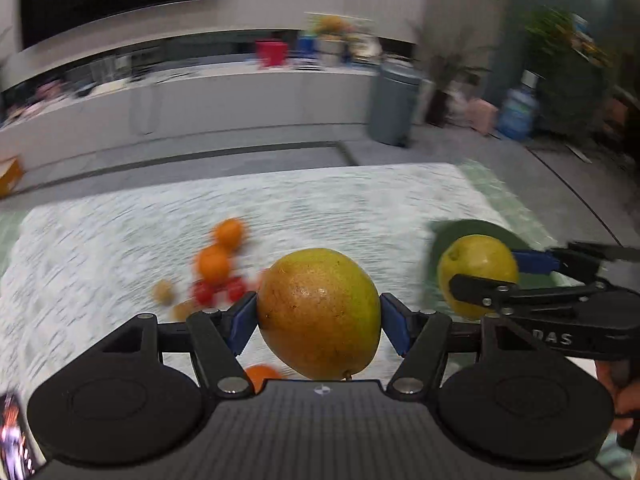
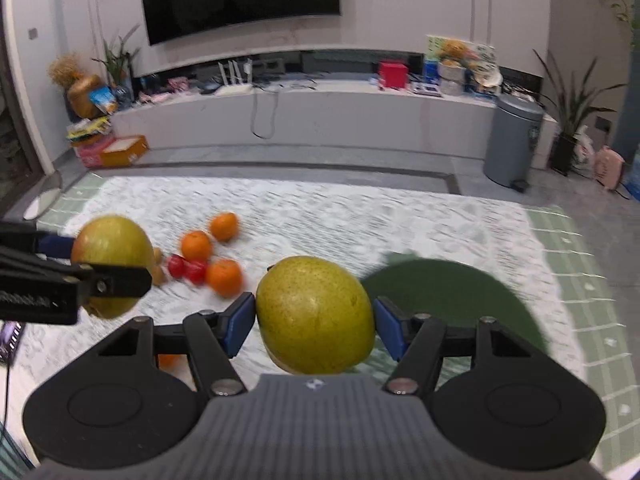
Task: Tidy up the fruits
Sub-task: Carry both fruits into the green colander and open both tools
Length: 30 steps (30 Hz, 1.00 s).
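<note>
My left gripper (image 1: 320, 322) is shut on a large yellow-orange pear (image 1: 316, 280), its blue pads pressing both sides. My right gripper (image 2: 314, 325) is shut on a yellow-green pear (image 2: 312, 300). Both pears hang above the table. In the left wrist view the right gripper (image 1: 506, 274) and its pear (image 1: 472, 264) hover over a dark green plate (image 1: 480, 226). The right wrist view shows the left gripper (image 2: 84, 264) with its pear (image 2: 116, 240) at the left, and the plate (image 2: 452, 300) bare at the right. Oranges (image 2: 196, 245), red fruits (image 2: 195, 271) and small brown fruits (image 2: 159, 276) lie clustered on the cloth.
A white patterned cloth (image 2: 360, 220) with a green checked border covers the table. One orange (image 1: 260, 374) lies under the left gripper. Beyond the table are a low white TV bench (image 2: 320, 112), a grey bin (image 2: 512, 140) and potted plants. A hand (image 1: 622, 400) shows at the right edge.
</note>
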Tool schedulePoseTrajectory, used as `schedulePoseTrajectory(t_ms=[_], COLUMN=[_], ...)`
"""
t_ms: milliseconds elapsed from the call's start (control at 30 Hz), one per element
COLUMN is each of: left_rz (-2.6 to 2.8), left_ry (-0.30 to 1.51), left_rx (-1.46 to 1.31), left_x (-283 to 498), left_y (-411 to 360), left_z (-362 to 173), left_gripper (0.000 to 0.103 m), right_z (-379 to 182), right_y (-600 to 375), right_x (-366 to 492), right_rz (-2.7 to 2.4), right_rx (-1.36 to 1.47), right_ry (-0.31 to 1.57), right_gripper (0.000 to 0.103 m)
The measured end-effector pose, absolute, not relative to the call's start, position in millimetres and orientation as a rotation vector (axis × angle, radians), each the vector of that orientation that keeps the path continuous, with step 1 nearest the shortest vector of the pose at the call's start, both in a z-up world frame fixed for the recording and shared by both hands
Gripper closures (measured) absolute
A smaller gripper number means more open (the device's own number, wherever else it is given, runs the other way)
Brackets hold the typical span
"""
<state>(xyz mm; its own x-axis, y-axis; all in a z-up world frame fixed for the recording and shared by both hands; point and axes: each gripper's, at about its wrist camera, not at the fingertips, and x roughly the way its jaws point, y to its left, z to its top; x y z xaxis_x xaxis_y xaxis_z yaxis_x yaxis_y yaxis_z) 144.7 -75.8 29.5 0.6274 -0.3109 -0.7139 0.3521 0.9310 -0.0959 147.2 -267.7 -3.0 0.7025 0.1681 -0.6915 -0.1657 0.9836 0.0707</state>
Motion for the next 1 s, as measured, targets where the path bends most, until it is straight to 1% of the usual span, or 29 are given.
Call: schedulePoseTrajectory(t_ms=[167,267,400,533,733,1000], left_rz=[-0.544,-0.601,-0.667,-0.703,-0.778,-0.782], left_ry=[0.85,0.877,0.923,1.007,1.061,1.173], left_rx=[0.119,0.181,0.273,0.325,0.457,0.528], left_x=[154,163,175,196,201,211], left_y=[-132,-163,-195,-221,-252,-271], left_z=[32,26,15,0,-12,-44], left_gripper=[0.028,0.028,0.028,0.028,0.028,0.028], right_z=[-15,-29,-49,-67,-86,-81], right_y=[-305,-318,-332,-335,-332,-334], right_x=[152,157,165,179,184,176], right_rz=[0.172,0.181,0.21,0.257,0.34,0.4], right_rx=[-0.023,-0.059,-0.033,-0.088,-0.179,-0.189], right_ry=[0.855,0.917,0.983,1.061,1.158,1.204], right_gripper=[0.041,0.041,0.041,0.041,0.041,0.041])
